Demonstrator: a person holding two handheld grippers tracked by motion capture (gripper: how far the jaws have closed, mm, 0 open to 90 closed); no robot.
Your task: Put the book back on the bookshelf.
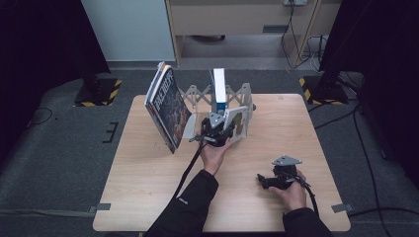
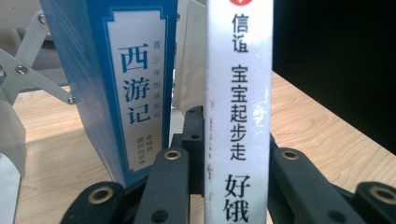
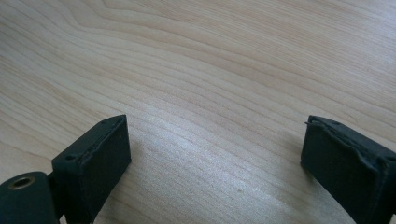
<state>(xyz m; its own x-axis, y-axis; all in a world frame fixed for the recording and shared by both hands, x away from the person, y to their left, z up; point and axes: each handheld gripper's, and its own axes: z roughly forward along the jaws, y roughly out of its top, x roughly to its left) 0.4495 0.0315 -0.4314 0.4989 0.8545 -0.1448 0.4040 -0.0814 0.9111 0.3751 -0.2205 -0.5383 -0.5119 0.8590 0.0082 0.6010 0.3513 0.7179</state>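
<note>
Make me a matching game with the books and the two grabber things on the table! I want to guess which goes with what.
Things:
1. blue book
2. white book
3. right gripper
4. big dark-covered book

States:
A. jaws wide apart over bare wooden table, nothing between them
B. leaning tilted at the left end of the folding book rack
C. clamped by its spine in the left gripper
D. standing upright just beside the held book

Pairs: 1-D, 2-C, 3-A, 4-B
</note>
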